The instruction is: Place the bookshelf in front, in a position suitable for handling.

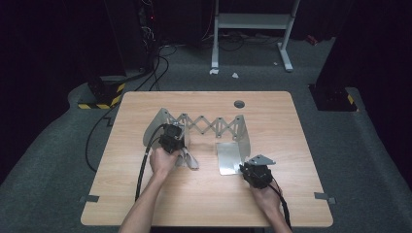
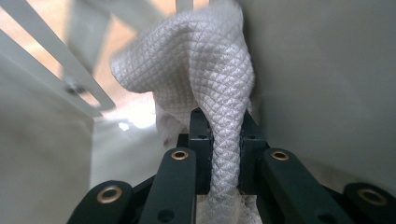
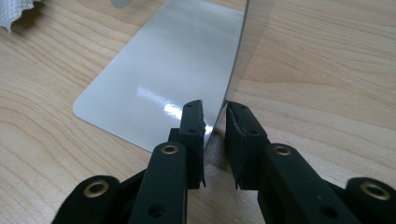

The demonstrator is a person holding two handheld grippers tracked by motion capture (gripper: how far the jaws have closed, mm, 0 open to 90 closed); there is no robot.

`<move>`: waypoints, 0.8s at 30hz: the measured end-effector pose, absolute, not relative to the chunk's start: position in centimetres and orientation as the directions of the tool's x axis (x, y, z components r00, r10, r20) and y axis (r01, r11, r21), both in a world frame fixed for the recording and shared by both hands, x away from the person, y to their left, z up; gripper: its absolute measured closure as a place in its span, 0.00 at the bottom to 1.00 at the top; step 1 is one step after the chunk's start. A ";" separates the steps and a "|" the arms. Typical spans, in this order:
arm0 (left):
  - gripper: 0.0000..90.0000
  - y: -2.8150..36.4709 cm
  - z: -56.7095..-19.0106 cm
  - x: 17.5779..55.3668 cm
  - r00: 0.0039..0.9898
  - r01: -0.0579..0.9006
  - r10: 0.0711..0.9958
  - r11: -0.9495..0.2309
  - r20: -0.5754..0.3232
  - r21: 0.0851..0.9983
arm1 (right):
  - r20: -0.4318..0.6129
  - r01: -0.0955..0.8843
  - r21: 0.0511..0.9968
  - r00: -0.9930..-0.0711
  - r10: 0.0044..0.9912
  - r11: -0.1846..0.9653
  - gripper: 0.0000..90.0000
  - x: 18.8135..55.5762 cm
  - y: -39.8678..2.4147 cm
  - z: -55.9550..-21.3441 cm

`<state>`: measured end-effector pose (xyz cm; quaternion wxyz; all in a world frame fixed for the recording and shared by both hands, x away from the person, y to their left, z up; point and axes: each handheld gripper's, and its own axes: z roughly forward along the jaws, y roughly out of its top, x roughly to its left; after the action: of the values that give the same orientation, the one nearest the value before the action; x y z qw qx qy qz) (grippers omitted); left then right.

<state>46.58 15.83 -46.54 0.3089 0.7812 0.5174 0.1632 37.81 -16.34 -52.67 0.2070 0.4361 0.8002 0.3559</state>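
You see a lit surface (image 1: 204, 194) amid dark surroundings; glare flecks the metal plate (image 3: 159, 74), and the cloth (image 2: 196, 60) backdrop blurs.

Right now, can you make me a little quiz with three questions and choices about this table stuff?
1. Where is the white cloth?
A. between the left gripper's jaws
B. on the floor
C. under the right gripper

2. What colour is the folding rack?
A. red
B. silver-grey
C. green

3. What is the right gripper doing?
A. hanging wide open in the air
B. lying on the floor
C. pinching the rack's upright end plate

Answers: 1 A, the left gripper view shows the cloth squeezed between the jaws. 2 B, the metal looks silver-grey in the high view. 3 C, the jaws sit on either side of the plate's edge.
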 end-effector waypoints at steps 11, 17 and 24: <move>0.89 16.7 -39.9 44.9 0.469 0.572 0.882 -0.264 -0.046 0.777 | -0.020 0.551 0.750 -0.535 0.845 0.366 0.86 37.8 -16.3 -52.7; 0.90 16.3 -40.9 45.6 0.468 0.593 0.882 -0.270 -0.052 0.758 | -0.015 0.551 0.750 -0.539 0.842 0.366 0.86 37.9 -16.2 -52.7; 0.90 16.1 -44.8 46.6 0.457 0.662 0.886 -0.282 -0.075 0.694 | -0.012 0.552 0.750 -0.539 0.842 0.364 0.86 37.9 -16.3 -52.7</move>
<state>46.65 16.13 -44.76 0.3387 0.7834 0.4941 0.1656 37.89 -16.26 -52.66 0.2025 0.4353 0.8007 0.3584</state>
